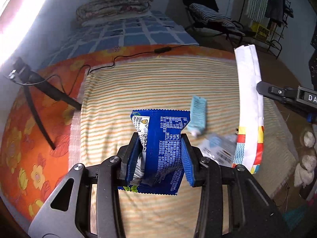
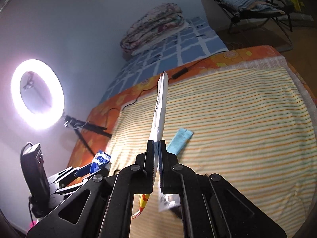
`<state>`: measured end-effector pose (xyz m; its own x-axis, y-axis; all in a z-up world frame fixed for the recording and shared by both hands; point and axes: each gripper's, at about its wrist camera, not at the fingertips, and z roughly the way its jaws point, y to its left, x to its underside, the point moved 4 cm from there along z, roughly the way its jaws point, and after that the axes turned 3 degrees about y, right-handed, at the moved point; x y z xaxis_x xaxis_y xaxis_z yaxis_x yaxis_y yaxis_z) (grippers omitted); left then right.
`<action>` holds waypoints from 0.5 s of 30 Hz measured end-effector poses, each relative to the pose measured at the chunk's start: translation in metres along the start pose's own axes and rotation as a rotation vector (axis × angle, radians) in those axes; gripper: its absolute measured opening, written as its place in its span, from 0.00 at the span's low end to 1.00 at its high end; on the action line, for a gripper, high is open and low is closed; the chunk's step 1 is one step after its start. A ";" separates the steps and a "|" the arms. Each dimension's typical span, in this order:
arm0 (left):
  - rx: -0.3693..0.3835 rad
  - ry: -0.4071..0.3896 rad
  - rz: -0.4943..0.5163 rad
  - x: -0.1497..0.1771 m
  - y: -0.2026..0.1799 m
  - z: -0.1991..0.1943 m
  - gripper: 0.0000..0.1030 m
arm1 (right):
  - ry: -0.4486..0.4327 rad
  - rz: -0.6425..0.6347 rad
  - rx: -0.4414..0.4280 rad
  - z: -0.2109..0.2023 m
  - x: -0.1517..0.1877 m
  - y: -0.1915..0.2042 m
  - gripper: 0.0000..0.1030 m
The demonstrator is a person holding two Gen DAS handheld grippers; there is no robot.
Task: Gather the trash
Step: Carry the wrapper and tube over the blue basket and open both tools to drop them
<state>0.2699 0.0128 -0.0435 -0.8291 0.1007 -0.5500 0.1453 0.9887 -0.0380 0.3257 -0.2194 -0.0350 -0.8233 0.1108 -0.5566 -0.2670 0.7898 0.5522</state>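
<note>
My left gripper (image 1: pixel 161 138) is shut on a blue snack wrapper (image 1: pixel 162 150), held above the striped yellow blanket (image 1: pixel 148 91). A light blue tube (image 1: pixel 197 115) lies on the blanket just right of the wrapper, with a blurred clear wrapper (image 1: pixel 218 148) below it. My right gripper (image 2: pixel 157 144) is shut on the edge of a white paper bag (image 2: pixel 161 103) with coloured print, seen edge-on. That paper bag (image 1: pixel 250 107) hangs at the right of the left wrist view. The light blue tube (image 2: pixel 179 140) lies just past the right gripper. The left gripper (image 2: pixel 95 164) with the blue wrapper (image 2: pixel 100 159) shows at lower left.
An orange flowered sheet (image 1: pixel 33 148) surrounds the blanket. A black tripod leg (image 1: pixel 49 93) and cable (image 1: pixel 118 59) lie at the left. A lit ring light (image 2: pixel 37 93) stands left. A folded quilt (image 1: pixel 115 4) sits at the bed's far end; a chair (image 1: pixel 216 21) and rack (image 1: pixel 275 15) stand beyond.
</note>
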 end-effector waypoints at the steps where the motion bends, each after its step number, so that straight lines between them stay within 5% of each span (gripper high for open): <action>1: 0.001 -0.006 0.001 0.004 -0.002 -0.010 0.39 | -0.002 -0.011 -0.006 -0.005 0.003 0.004 0.03; 15: -0.006 -0.019 -0.027 0.082 -0.009 -0.085 0.39 | 0.062 -0.114 -0.095 -0.050 0.084 0.043 0.03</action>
<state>0.1541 0.0216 -0.0172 -0.8221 0.0719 -0.5648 0.1197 0.9916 -0.0480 0.2202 -0.2062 -0.0264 -0.8139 -0.0160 -0.5808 -0.4040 0.7340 0.5460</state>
